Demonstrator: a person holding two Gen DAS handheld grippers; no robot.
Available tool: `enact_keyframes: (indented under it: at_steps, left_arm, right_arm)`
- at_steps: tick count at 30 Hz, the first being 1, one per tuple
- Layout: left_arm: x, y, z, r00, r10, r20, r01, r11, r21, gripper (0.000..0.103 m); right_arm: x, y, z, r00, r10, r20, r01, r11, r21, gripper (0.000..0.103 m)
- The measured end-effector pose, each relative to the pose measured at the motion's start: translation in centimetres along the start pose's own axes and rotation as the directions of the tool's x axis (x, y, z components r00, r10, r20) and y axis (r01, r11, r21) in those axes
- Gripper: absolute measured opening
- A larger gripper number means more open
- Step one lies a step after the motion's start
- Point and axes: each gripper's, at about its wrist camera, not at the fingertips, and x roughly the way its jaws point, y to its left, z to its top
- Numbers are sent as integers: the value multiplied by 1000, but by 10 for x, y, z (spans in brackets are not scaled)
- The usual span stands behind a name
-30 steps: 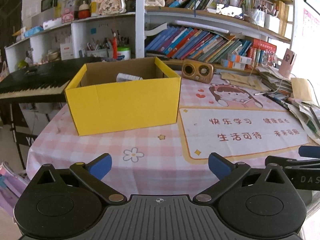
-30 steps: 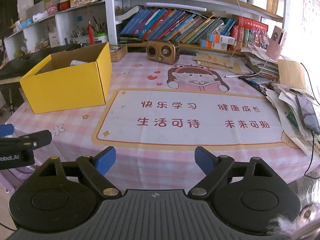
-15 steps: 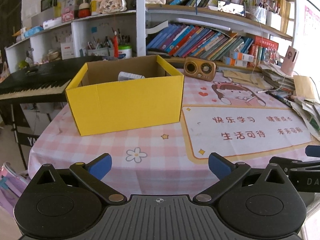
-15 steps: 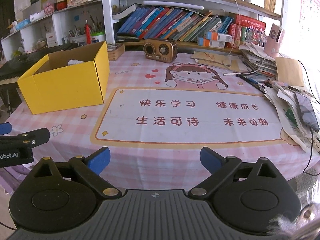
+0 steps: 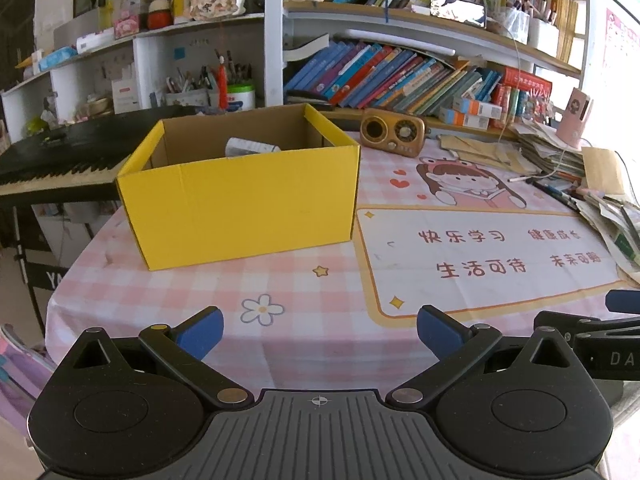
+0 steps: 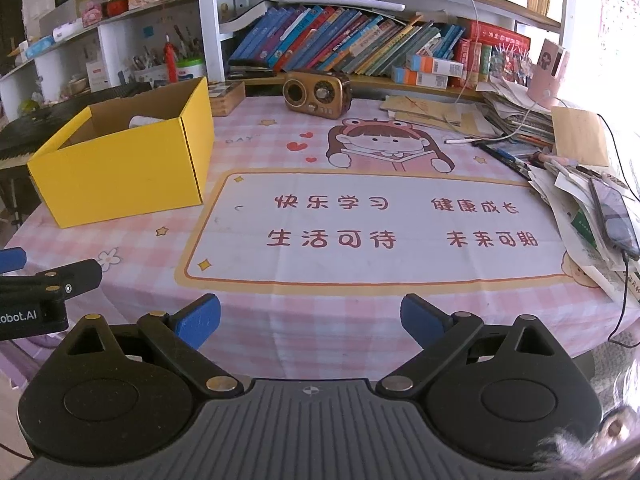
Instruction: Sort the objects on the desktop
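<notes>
the left gripper (image 5: 319, 330) is hovering over the near edge of the table (image 5: 304, 292), its blue-tipped fingers spread wide with nothing between them. the right gripper (image 6: 310, 316) is hovering beside it over the same near edge, its fingers likewise spread and gripping nothing. the yellow box (image 5: 240, 196) is sitting open toward the table's far left corner, and a white object (image 5: 250, 147) is lying inside it against the back wall. a brown radio (image 6: 317, 90) is standing at the far edge, just right of the box. papers (image 6: 580, 200) and a phone (image 6: 614, 218) are piling along the right edge.
</notes>
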Motion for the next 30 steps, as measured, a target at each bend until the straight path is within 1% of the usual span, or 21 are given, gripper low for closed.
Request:
enact_keyframes:
  at_steps: [19, 24, 30]
  left_arm:
    - [6, -1, 1, 1000, -9, -24, 9, 1000, -3, 103]
    - [5, -1, 0, 1000, -17, -12, 17, 1000, -9, 103]
    - [5, -7, 0, 1000, -19, -5, 20, 1000, 8, 103]
  right_arm:
    - [3, 0, 2, 1000, 0, -3, 0, 1000, -3, 97]
    - [7, -2, 3, 1000, -1, -7, 1, 1000, -3, 97]
    - [9, -3, 1, 1000, 0, -14, 0, 1000, -7, 97]
